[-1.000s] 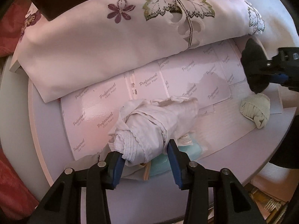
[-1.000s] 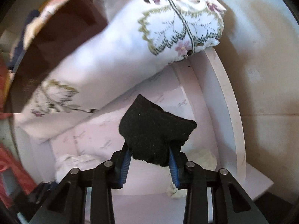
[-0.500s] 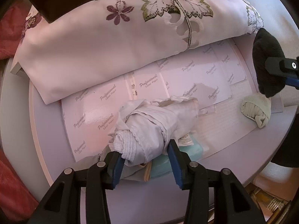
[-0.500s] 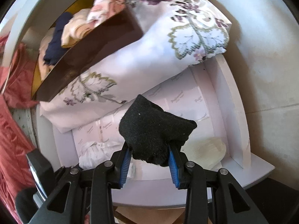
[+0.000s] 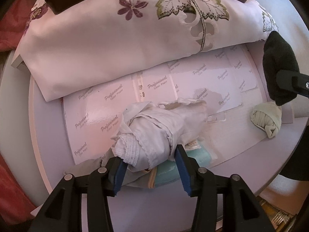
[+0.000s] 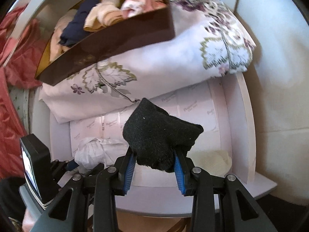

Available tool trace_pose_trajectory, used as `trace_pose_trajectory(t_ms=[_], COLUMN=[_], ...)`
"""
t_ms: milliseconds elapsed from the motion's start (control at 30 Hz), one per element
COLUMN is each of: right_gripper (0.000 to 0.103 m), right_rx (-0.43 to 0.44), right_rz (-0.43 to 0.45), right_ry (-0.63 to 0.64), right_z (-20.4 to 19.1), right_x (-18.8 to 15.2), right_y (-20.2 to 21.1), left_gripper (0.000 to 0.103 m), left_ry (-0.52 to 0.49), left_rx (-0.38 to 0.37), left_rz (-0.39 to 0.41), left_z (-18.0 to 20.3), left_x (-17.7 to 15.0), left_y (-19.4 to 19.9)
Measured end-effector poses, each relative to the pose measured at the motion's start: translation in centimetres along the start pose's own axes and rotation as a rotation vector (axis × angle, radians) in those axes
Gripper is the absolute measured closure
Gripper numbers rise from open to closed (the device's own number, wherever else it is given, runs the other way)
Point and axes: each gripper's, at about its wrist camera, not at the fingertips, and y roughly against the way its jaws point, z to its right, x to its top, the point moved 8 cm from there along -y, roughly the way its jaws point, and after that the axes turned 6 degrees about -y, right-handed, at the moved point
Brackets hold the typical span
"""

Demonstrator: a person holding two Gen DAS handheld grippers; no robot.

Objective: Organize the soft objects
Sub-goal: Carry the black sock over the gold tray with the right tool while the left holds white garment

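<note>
Black sock [image 6: 161,141] clamped in right tongs [image 6: 154,169], left tongs [image 5: 150,166] just easing open round white bundle [image 5: 154,131], seemingly loose, papered shelf [image 5: 100,104].

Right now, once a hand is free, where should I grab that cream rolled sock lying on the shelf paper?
Take the cream rolled sock across its rounded middle, coming straight down from above. It lies flat and clear on the shelf paper, with open space on both long sides for the jaws; the knotted cuff end looks too loose to hold.
</note>
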Motion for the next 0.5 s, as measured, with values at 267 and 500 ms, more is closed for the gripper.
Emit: trace_pose_trajectory(t_ms=[267, 500], right_gripper=[0.066, 0.066], right_rx=[-0.010, 0.063], right_rz=[-0.004, 0.055], right_ry=[0.013, 0.061], right_z=[-0.2, -2.2], right_x=[-0.4, 0.3], right_y=[-0.9, 1.3], left_gripper=[0.054, 0.054], left_ry=[0.004, 0.002], left_rx=[-0.001, 0.000], left_rz=[0.001, 0.001], left_z=[-0.3, -0.3], left_x=[0.0, 0.0], left_y=[-0.4, -0.3])
